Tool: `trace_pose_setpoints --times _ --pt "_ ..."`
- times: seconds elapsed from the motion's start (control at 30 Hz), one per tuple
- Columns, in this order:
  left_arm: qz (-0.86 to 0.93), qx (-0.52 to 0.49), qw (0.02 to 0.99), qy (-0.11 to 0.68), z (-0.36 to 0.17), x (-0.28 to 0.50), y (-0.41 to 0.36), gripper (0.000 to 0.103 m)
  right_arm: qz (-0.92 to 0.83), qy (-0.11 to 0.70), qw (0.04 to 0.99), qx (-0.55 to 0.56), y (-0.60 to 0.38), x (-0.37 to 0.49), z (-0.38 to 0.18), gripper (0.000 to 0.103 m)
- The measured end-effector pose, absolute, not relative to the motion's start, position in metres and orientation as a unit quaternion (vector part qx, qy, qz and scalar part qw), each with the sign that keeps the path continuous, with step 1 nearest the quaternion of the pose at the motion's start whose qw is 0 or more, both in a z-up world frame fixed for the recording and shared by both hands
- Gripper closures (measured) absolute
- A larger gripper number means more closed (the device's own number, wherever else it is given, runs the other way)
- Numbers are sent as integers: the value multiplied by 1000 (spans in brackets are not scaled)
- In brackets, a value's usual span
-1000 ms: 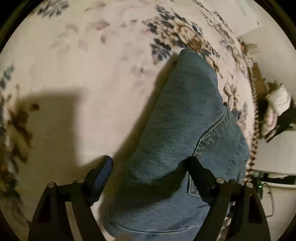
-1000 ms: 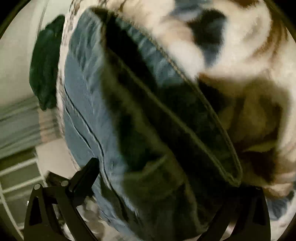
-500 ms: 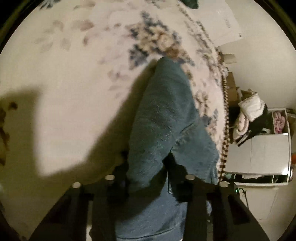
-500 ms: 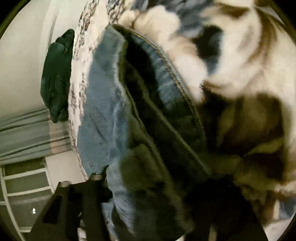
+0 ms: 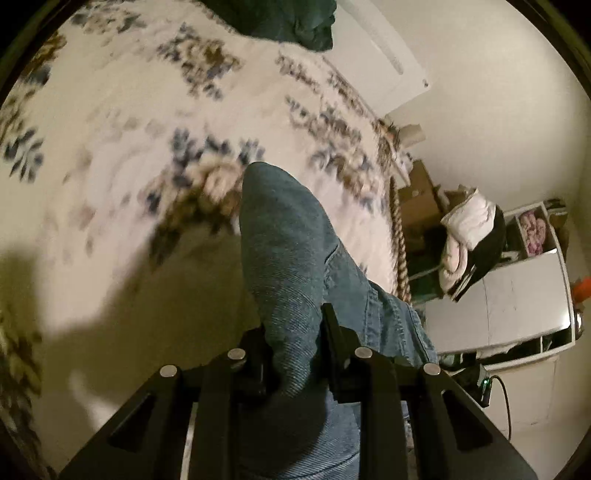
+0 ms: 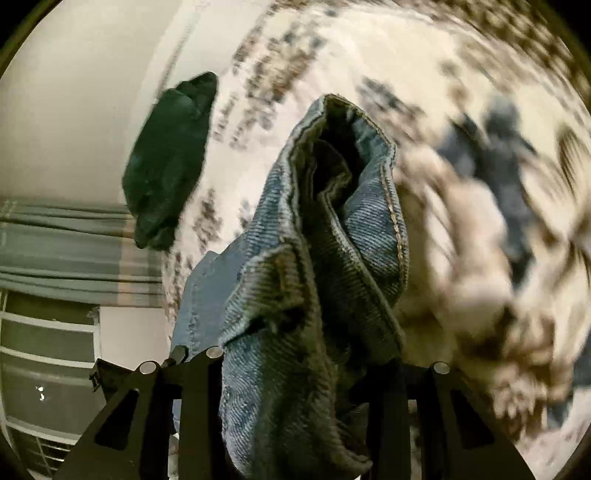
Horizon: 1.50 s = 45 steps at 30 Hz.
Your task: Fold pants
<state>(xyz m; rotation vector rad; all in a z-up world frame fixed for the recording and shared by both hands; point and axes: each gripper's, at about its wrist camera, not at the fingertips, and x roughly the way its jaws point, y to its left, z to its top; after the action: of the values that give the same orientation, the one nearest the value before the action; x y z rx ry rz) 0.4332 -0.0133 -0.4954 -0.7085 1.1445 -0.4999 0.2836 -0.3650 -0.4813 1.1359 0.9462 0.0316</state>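
The pants are blue denim jeans. In the left wrist view a folded edge of them rises between my fingers, and my left gripper is shut on it, lifted above the floral bedspread. In the right wrist view my right gripper is shut on a bunched hem end of the jeans, whose opening gapes toward the camera. The right fingertips are hidden under the denim.
A dark green garment lies at the bed's edge, also in the left wrist view. Beyond the bed stand a white cabinet with piled clothes, and a striped curtain by a window.
Both grippers closed on the jeans and lifted them off the bedspread. The denim now hangs bunched, and the bed has dropped farther away in both views.
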Motion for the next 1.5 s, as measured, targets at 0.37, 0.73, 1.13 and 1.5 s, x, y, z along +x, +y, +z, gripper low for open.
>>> trace_pose_setpoints --times 0.37,0.73,1.13,1.5 --pt "-178 -206 799 537 -563 562 -45 76 22 470 743 475 -376 445 -568 62" --pt "-82 -23 847 524 -544 513 -68 36 -115 575 772 245 -349 430 -528 0" --pt "-37 18 874 483 -422 435 -77 35 -169 495 839 151 -303 322 -360 0" --pt "-33 6 899 437 -232 309 -64 35 -161 433 883 87 -257 187 -126 0"
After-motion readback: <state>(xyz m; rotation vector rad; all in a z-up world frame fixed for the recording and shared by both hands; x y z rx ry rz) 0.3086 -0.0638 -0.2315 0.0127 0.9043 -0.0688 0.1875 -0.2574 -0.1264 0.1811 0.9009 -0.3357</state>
